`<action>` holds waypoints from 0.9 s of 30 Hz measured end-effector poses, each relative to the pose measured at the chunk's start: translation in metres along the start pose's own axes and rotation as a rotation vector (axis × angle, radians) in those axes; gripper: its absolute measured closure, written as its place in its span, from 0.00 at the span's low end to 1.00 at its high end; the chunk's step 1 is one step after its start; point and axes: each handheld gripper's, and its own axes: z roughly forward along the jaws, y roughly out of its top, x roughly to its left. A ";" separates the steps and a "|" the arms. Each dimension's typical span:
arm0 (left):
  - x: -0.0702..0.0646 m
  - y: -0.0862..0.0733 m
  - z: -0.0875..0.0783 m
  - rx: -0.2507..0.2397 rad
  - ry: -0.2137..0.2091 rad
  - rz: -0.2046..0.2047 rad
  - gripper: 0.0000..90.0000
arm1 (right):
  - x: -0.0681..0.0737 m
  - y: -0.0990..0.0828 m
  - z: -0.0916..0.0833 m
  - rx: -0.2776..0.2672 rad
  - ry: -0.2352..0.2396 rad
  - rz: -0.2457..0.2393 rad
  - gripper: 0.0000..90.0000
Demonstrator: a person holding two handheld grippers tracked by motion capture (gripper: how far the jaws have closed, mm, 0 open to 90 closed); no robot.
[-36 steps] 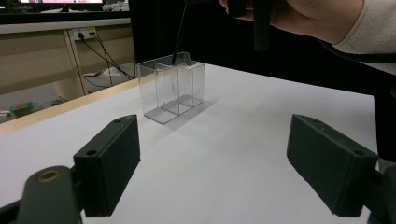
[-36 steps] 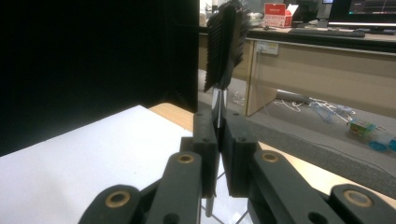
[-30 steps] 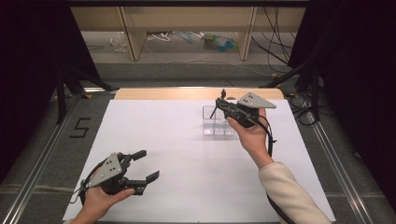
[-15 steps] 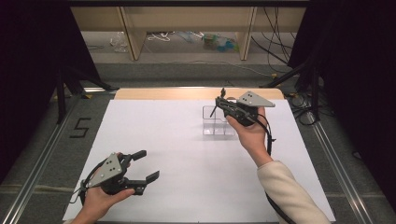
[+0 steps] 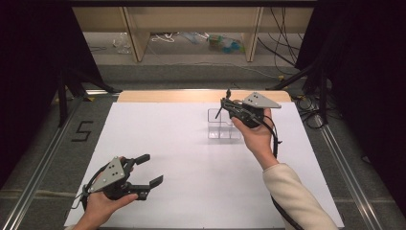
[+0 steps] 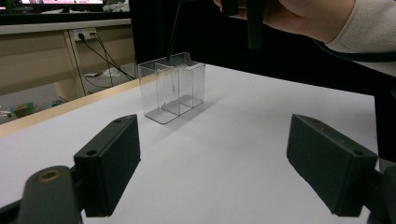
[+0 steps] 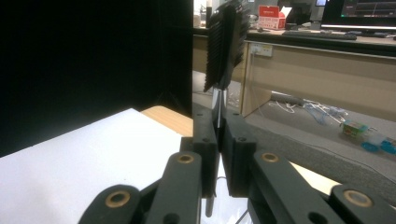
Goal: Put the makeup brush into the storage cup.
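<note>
A clear plastic container with compartments stands on the white sheet at the back right; the left gripper view has it ahead. My right gripper hovers just above it, shut on a slim tool's shaft. The tool has a black ribbed head that sticks up beyond the jaws. Its thin dark lower end slants down to the container's top. My left gripper rests low at the front left, open, with nothing between its jaws.
A white sheet covers the table, with a wooden edge at the back. A "5" mark lies on the grey surface to the left. Metal rails run along both sides. Shelf legs and cables stand behind the table.
</note>
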 end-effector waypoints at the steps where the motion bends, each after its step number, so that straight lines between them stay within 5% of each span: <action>1: 0.000 0.000 0.000 0.000 0.000 0.001 0.19 | 0.001 0.000 0.000 0.014 0.003 0.018 0.95; 27: 0.000 0.000 0.000 -0.001 0.000 -0.001 0.20 | -0.004 -0.001 0.007 0.007 -0.019 0.003 0.95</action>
